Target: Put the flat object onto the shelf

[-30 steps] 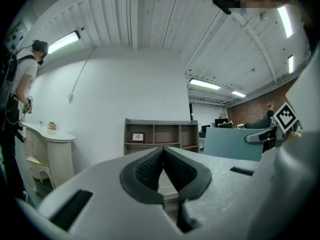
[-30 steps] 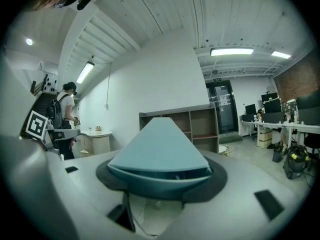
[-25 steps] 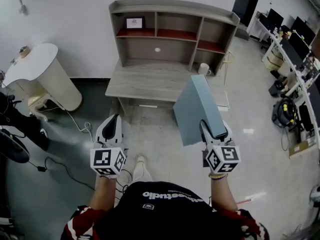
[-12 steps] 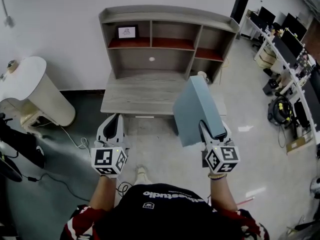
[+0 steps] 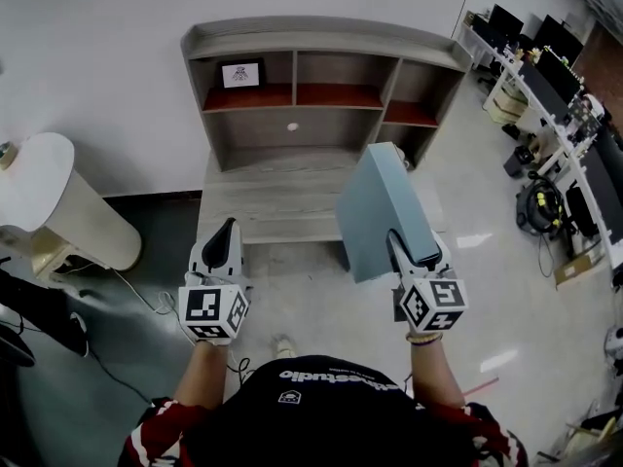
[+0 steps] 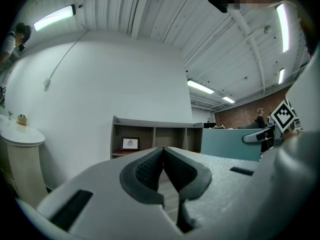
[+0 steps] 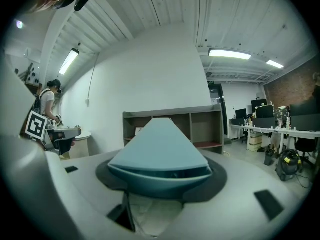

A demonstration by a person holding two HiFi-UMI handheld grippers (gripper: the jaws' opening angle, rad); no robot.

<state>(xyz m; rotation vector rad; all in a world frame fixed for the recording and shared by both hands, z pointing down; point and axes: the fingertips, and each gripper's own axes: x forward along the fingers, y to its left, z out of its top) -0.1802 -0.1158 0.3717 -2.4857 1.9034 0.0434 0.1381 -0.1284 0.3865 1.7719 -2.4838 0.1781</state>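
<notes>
The right gripper [image 5: 413, 253] is clamped on the near edge of the flat object [image 5: 378, 210], a teal panel. Its own view shows that edge seated between the dark pads, with the panel running away from the camera. The panel is held in the air ahead of the gripper, its broad face showing from above. It is on the right of the scene, in front of the right part of the desk top [image 5: 268, 200]. It is not on the shelf [image 5: 321, 39], which stands farther off against the white wall.

The left gripper [image 5: 225, 236] is out to the left, about as far forward as the other one. Its jaws are pressed together with nothing between them. Each gripper has a marker cube [image 5: 212, 311] at its near end, just ahead of the person's forearm.

The shelf is a grey wooden unit rising from the back of the desk top. Its open compartments have red-brown boards, and a framed picture [image 5: 240, 73] stands in the upper left one. A round white table [image 5: 44, 178] stands left of the desk. Along the far right runs a row of workstations [image 5: 550, 61] with monitors.
</notes>
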